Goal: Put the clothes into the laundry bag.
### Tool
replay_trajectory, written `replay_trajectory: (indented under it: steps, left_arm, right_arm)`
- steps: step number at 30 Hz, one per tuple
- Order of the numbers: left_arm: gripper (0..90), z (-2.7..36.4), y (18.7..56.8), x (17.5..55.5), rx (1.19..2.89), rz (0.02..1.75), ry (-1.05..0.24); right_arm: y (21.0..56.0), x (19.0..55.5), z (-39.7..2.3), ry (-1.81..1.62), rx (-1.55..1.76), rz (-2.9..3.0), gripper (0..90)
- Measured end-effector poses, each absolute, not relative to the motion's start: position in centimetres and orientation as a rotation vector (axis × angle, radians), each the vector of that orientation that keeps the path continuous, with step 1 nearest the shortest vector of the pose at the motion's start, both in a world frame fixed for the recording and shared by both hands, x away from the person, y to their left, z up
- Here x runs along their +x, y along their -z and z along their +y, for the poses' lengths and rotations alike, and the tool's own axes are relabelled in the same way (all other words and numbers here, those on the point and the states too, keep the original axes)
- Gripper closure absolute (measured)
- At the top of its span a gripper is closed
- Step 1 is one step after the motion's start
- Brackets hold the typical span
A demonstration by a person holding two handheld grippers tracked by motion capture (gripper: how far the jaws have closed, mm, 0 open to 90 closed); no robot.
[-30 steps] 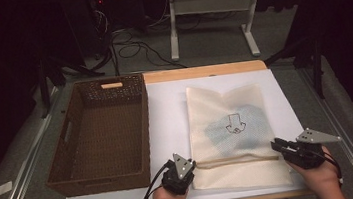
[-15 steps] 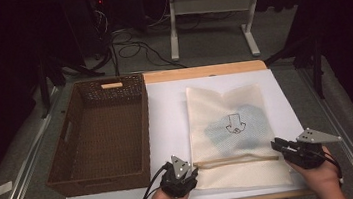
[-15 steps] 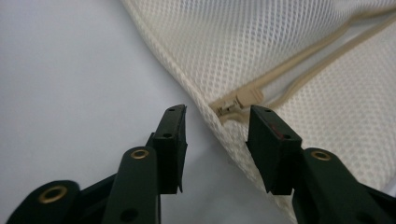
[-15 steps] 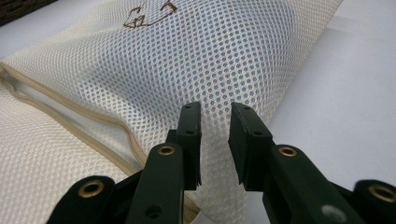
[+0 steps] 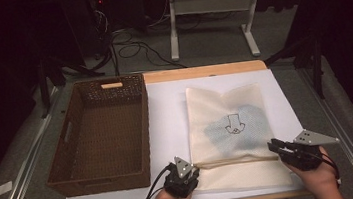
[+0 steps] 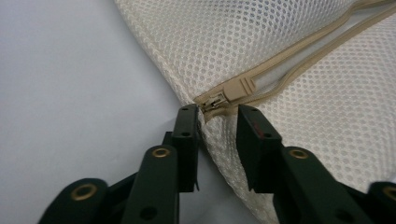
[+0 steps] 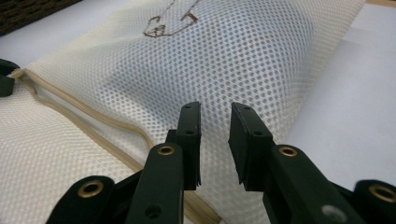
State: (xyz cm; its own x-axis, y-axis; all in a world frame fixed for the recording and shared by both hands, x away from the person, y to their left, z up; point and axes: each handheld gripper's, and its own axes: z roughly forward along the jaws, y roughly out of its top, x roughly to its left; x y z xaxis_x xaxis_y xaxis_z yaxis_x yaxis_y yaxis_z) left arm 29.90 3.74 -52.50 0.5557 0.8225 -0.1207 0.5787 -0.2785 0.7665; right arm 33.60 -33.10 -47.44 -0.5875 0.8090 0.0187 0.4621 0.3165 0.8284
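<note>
Left claw [image 6: 217, 122] gapes at zipper pull [image 6: 224, 95]; right claw [image 7: 215, 126] parted over mesh bag [image 7: 224, 51]

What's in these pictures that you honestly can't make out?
- What the bluish item inside the mesh bag is: high view, mesh blurs it.
- Whether the left gripper grips the zipper pull: left gripper view, gap visible.
- Dark logo's far part: right gripper view, cut off by top edge.
- Wicker basket's near inner wall: high view, rim hides it.

empty brown wicker basket [image 5: 99, 138] on white table sheet [image 5: 169, 115]
</note>
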Motion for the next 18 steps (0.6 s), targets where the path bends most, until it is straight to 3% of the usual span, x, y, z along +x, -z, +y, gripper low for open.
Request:
replay_trajectory:
  steps: [4, 18]
  left_arm:
    - [82.7, 3.6, 52.5, 29.9, 1.991, 1.106, -0.389]
    - [84.5, 3.1, 51.3, 29.3, 1.942, 1.029, -0.501]
  right_arm:
    - [47.3, 33.4, -32.6, -1.186, 1.095, 2.198, 74.7]
    - [47.4, 32.8, -29.8, -1.219, 1.028, 2.273, 74.8]
